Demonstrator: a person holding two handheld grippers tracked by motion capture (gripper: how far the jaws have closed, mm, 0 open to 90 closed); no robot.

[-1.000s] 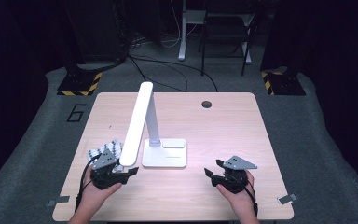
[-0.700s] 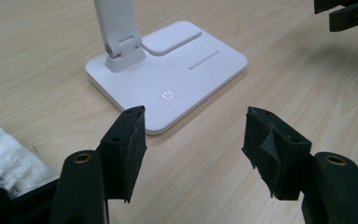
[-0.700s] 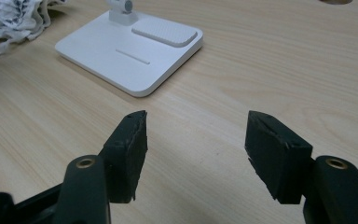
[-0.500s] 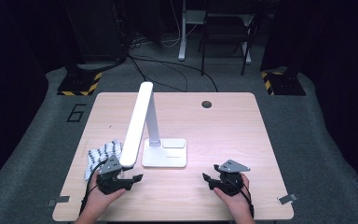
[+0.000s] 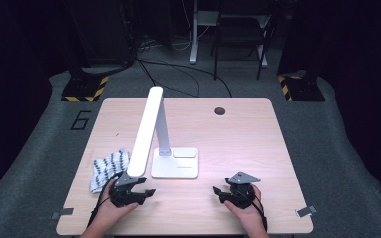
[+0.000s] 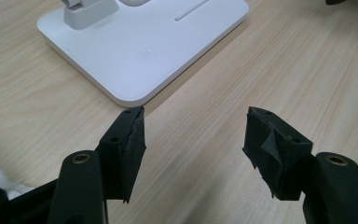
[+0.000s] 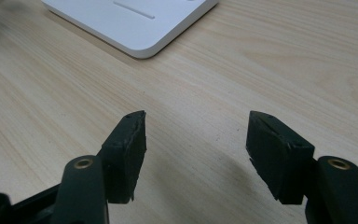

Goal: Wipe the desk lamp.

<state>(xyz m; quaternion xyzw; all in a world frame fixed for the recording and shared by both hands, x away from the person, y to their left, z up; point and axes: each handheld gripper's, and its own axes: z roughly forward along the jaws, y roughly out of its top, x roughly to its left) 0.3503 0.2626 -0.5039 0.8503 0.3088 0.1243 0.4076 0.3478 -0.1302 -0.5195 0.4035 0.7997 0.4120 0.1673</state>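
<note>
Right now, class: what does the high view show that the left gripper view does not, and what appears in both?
High view alone: the lamp's long white head, the whole table, a striped cloth, and both hands with the left gripper and right gripper.
Left gripper view alone: the inner faces of the left gripper's open jaws, nothing between them.
Both: the lamp's white base on the wooden tabletop.

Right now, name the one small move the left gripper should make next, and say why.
Probably ease the left gripper forward toward the white lamp base. Its jaws stand open with nothing but bare table between them, and the base's near corner lies just beyond the fingertips, not yet touched. The striped cloth lies beside that hand.
</note>
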